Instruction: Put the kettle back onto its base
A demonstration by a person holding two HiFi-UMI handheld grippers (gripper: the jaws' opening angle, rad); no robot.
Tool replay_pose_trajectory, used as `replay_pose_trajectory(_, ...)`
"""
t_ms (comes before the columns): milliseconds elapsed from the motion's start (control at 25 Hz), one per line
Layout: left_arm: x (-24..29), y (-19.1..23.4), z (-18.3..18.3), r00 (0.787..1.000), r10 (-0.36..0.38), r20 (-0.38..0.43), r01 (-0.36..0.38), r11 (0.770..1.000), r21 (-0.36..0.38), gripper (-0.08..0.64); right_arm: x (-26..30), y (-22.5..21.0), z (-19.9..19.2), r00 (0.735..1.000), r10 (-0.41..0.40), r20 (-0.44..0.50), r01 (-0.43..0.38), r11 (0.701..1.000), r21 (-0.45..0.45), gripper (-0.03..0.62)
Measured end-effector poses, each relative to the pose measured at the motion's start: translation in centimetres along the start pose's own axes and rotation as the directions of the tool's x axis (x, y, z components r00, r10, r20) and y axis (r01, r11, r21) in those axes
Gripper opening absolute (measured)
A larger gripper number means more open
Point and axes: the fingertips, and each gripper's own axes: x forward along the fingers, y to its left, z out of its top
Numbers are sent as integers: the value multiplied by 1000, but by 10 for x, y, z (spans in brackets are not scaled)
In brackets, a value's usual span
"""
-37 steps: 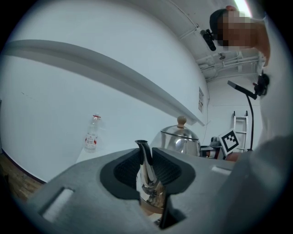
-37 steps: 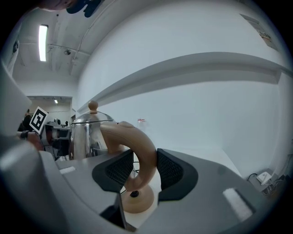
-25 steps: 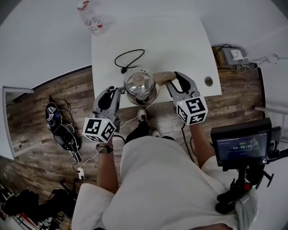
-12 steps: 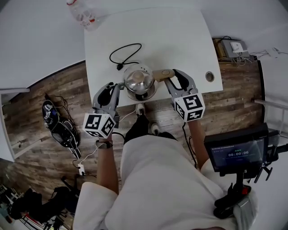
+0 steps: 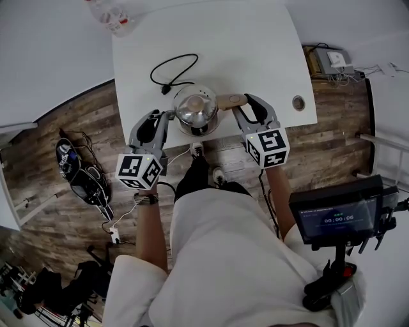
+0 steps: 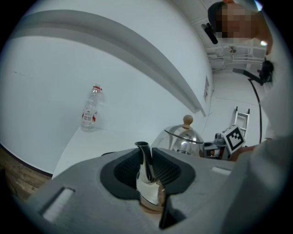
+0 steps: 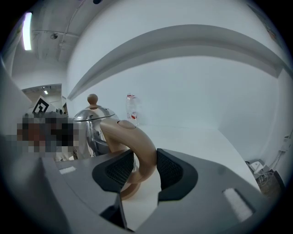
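The steel kettle [image 5: 196, 108] with a wooden lid knob hangs low over the front edge of the white table [image 5: 255, 51]. My left gripper [image 5: 167, 119] is shut on its spout [image 6: 145, 162], which both pads of that gripper [image 6: 147, 168] squeeze. My right gripper [image 5: 240, 110] is shut on the tan handle [image 5: 231, 101]; in the right gripper view that handle [image 7: 137, 146] fills the gap between the pads of the right gripper [image 7: 145, 171]. A black power cord [image 5: 170, 73] lies coiled behind the kettle. What lies under the kettle is hidden.
A clear plastic bottle [image 5: 108, 16] stands at the table's far left corner. A round cable hole [image 5: 298, 102] is near the table's right edge. A small screen on a stand [image 5: 337, 214] is at my right. Bags and cables lie on the wooden floor [image 5: 77, 175] at left.
Both grippers have sunk with the kettle towards the tabletop. The grips on spout and handle are unchanged.
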Motion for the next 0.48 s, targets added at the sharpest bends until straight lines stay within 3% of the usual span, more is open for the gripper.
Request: replay_pose_trajectory(480,5,6,-13,1000,21,-18,-22,999,-24,86,6,0,-12,999,-4,-36,5,1000,10,160)
